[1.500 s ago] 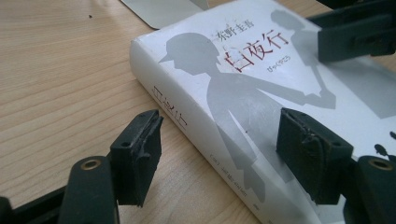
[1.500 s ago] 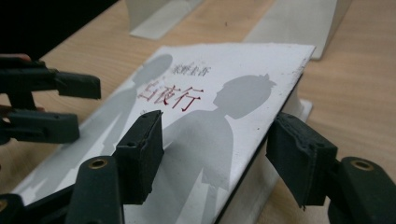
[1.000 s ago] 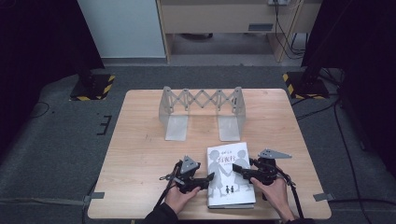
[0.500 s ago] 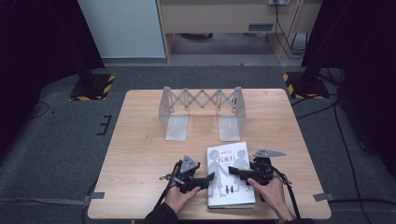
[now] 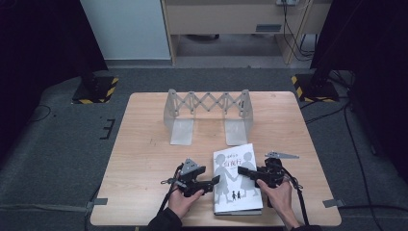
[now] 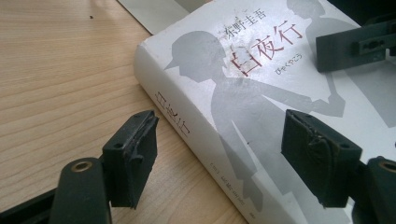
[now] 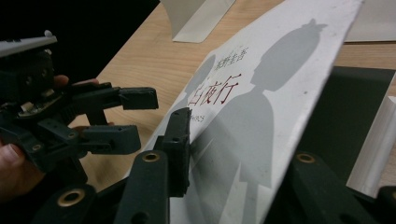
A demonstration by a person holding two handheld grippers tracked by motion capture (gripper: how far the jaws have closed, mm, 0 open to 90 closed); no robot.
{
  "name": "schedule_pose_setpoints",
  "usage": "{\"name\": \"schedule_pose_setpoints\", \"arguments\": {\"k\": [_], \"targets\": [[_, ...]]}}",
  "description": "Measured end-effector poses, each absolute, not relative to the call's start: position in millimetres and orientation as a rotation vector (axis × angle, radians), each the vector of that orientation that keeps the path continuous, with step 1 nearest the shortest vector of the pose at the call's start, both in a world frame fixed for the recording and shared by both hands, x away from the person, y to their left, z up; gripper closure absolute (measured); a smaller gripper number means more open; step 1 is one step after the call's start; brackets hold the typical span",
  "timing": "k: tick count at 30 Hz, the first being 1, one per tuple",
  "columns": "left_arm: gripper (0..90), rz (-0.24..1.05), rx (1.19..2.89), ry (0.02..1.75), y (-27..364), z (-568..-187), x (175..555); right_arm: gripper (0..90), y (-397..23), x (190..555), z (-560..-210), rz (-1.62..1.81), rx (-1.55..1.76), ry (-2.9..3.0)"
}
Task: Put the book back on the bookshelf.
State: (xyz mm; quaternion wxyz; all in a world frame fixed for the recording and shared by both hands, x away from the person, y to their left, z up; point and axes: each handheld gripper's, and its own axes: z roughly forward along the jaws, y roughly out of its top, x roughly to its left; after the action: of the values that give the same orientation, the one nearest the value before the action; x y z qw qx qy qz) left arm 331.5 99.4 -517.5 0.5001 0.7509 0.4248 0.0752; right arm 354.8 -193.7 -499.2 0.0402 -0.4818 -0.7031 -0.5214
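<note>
A white book (image 5: 236,192) with grey silhouettes and red characters lies flat near the table's front edge. In the right gripper view its front cover (image 7: 261,107) is lifted off the page block (image 7: 373,149), baring a dark inner leaf. My right gripper (image 7: 238,154) has just been closing its jaws, and they are now shut on that cover, one pad (image 7: 180,149) on its upper face. My left gripper (image 6: 219,135) is open at the book's spine (image 6: 177,116), one jaw over the wood and one above the cover, neither pressing. From above, the left gripper (image 5: 214,182) and right gripper (image 5: 243,173) face each other across the book.
A grey folding scissor-type book rack (image 5: 209,108) stands at the middle back of the wooden table (image 5: 144,159). The person's hands hold both grippers at the front edge. Black-and-yellow stand bases sit on the floor at both far corners.
The right gripper's jaws have drawn together on the book's cover at its right side. Both hands have stayed where they were, and the left gripper looks the same.
</note>
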Motion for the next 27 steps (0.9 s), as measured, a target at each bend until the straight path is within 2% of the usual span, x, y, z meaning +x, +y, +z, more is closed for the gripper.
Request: {"name": "schedule_pose_setpoints", "arguments": {"k": [5,13,17,20,21,24,27], "targets": [[26.4,0.176,1.808,1.024,99.6,-517.4,331.7,75.6,-194.5,355.0,-493.0,-1.620,-1.487,-2.074],[24.7,0.134,1.776,1.016,100.5,-518.9,333.2,79.5,-192.9,350.2,-484.3,-1.680,-1.436,-2.084],[19.4,0.055,1.716,1.003,102.1,-520.6,334.7,81.2,-190.3,344.3,-475.8,-1.735,-1.355,-2.118],[12.0,0.050,1.704,0.954,101.7,-520.7,334.4,82.5,-190.6,340.1,-470.5,-1.781,-1.301,-2.121],[12.0,0.045,1.708,0.938,100.4,-521.4,333.9,82.5,-190.6,340.1,-470.5,-1.781,-1.301,-2.121],[0.2,-0.012,1.712,0.921,95.3,-526.4,334.3,84.1,-192.7,338.2,-466.6,-1.848,-1.252,-2.102],[0.0,-0.070,1.687,0.899,91.3,-531.2,335.0,85.0,-196.5,338.4,-463.4,-1.876,-1.219,-2.082]]}}
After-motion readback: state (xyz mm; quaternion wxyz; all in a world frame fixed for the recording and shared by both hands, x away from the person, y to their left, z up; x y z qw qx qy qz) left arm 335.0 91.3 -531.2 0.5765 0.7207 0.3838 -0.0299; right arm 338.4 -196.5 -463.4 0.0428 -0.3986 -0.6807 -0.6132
